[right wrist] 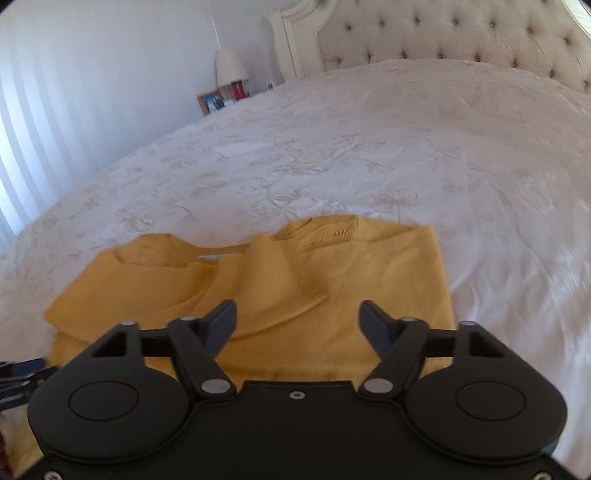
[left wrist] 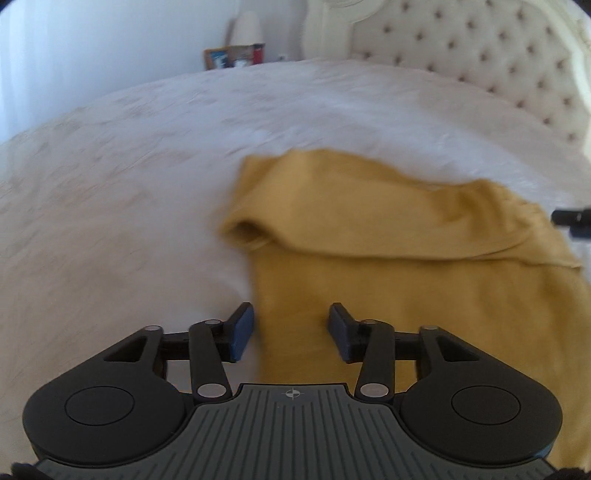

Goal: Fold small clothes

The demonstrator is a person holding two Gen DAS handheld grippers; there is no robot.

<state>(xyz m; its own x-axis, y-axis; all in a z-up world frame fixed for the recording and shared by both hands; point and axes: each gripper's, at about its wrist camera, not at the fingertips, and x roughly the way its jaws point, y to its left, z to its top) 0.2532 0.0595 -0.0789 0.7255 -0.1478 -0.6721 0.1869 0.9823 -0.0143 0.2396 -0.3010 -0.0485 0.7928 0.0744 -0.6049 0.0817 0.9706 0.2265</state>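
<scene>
A small mustard-yellow shirt [left wrist: 388, 251] lies on the white bedspread [left wrist: 122, 192], its upper part folded over toward me. My left gripper [left wrist: 291, 330] is open and empty, hovering over the shirt's near left edge. In the right wrist view the same shirt [right wrist: 314, 288] lies with its neckline at the far side and a raised wrinkle in the middle. My right gripper [right wrist: 297, 325] is open and empty above the shirt's near edge. The other gripper's tip shows at the right edge of the left wrist view [left wrist: 572, 221] and at the left edge of the right wrist view [right wrist: 22, 373].
The white embroidered bedspread [right wrist: 369, 155] stretches away to a tufted cream headboard [right wrist: 461, 33]. A bedside lamp [right wrist: 231, 68] and picture frame [right wrist: 211, 101] stand at the far left by a white wall.
</scene>
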